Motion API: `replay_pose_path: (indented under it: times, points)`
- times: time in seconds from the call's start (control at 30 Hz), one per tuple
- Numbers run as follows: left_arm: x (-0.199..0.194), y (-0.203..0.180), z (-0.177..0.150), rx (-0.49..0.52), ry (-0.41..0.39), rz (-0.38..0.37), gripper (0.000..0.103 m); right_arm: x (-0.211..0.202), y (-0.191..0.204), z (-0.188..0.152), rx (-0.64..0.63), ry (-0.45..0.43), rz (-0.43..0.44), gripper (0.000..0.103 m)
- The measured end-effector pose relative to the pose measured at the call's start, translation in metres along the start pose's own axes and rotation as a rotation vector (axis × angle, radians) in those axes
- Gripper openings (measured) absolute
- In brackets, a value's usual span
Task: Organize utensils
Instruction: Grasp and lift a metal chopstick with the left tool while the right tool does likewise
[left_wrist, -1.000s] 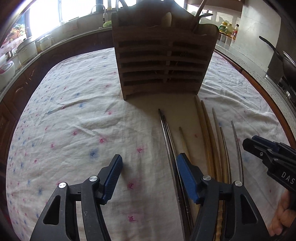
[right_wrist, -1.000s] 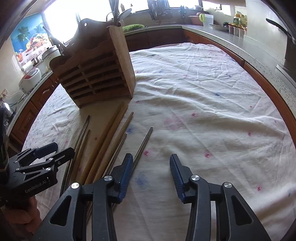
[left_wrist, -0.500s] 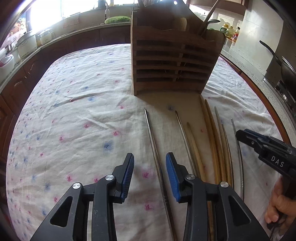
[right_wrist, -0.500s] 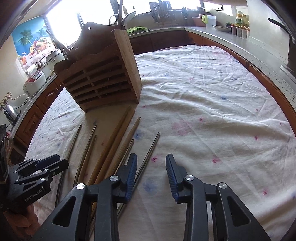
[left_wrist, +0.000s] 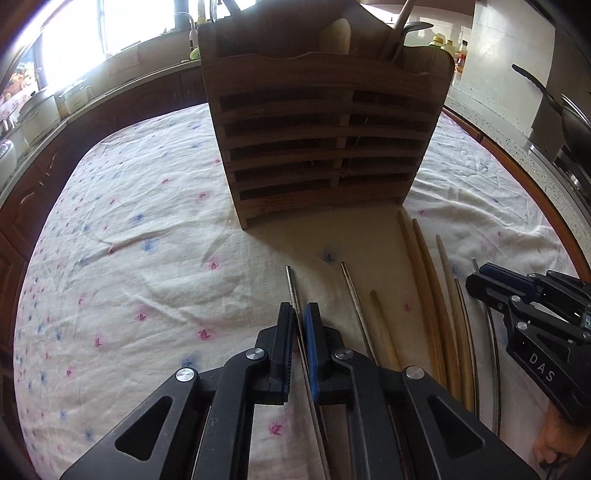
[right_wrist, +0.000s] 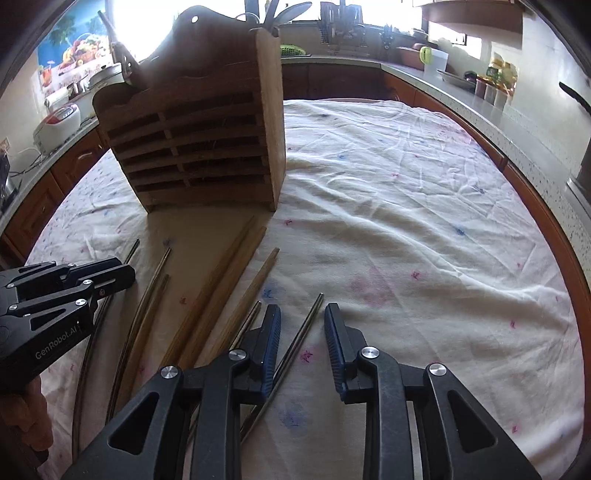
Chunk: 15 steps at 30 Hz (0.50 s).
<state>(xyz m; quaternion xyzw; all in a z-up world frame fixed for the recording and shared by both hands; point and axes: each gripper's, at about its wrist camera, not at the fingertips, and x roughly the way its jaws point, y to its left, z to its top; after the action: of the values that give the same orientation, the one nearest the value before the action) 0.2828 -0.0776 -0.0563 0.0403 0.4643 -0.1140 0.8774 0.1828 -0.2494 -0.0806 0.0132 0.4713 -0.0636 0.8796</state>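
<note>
A slatted wooden utensil holder (left_wrist: 325, 140) (right_wrist: 199, 147) stands upright on the flowered tablecloth (left_wrist: 129, 258). Several chopsticks lie in front of it. My left gripper (left_wrist: 298, 310) is shut on the leftmost metal chopstick (left_wrist: 291, 284), whose tip sticks out toward the holder. To its right lie another metal chopstick (left_wrist: 352, 295), a short wooden one (left_wrist: 384, 332) and long wooden ones (left_wrist: 424, 295). My right gripper (right_wrist: 302, 314) is over the rightmost metal chopstick (right_wrist: 312, 314). Its jaws are closing with the chopstick between them, and the pads are not on it.
Kitchen counters ring the table, with rice cookers (left_wrist: 37, 114) at the left, bottles (left_wrist: 448, 48) behind the holder and a pan (left_wrist: 569, 118) at the right. The cloth to the right of the chopsticks (right_wrist: 424, 240) is wrinkled. A hand (right_wrist: 26, 417) holds the left gripper.
My left gripper has closed on the leftmost metal chopstick, which now lies apart from its pair. The right gripper's jaws have narrowed around the rightmost metal chopstick.
</note>
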Motion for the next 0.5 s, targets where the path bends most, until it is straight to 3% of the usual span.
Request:
replay_pose_path:
  times: [0.03,0.2,0.4,0.5]
  points:
    - [-0.001,0.0,-0.001,0.002,0.0,-0.002,0.005,0.0,0.0,0.0,-0.001,0.0,0.002,0.012]
    - [-0.012,0.009,-0.006,-0.032,0.004,-0.05,0.003,-0.003,-0.011,-0.001,0.073,0.007,0.063,0.004]
    - [-0.058,0.029,-0.014,-0.133,-0.066,-0.176,0.003,-0.035,-0.021,-0.005,0.152,-0.057,0.141,0.004]
    - [-0.089,0.038,-0.018,-0.164,-0.124,-0.202,0.003,-0.06,-0.023,-0.002,0.164,-0.109,0.17,0.004]
